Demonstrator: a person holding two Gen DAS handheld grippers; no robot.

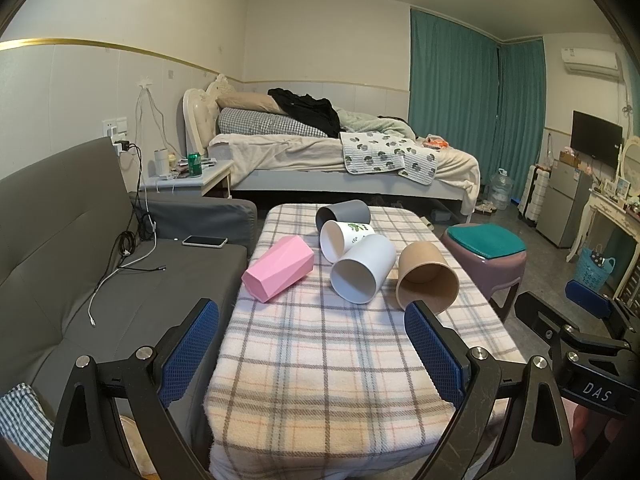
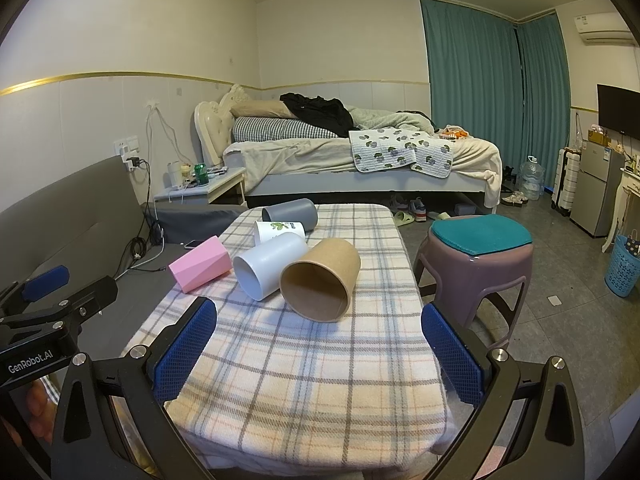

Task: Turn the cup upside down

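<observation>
Several cups lie on their sides on a plaid-covered table (image 1: pixel 320 360) (image 2: pixel 304 380): a pink faceted cup (image 1: pixel 278 274) (image 2: pixel 200 264), a grey cup (image 1: pixel 344 214) (image 2: pixel 292 213), a white cup with a leaf print (image 1: pixel 346 238) (image 2: pixel 278 230), a plain white cup (image 1: pixel 364 268) (image 2: pixel 270 266) and a brown paper cup (image 1: pixel 426 276) (image 2: pixel 320 282). My left gripper (image 1: pixel 312 316) is open and empty over the table's near end. My right gripper (image 2: pixel 320 320) is open and empty, just short of the brown cup.
A grey sofa (image 1: pixel 80 240) with a phone (image 1: pixel 205 241) and cables stands left of the table. A purple stool (image 2: pixel 476 256) with a teal cushion stands to the right. A bed (image 1: pixel 340 152) and a nightstand are behind.
</observation>
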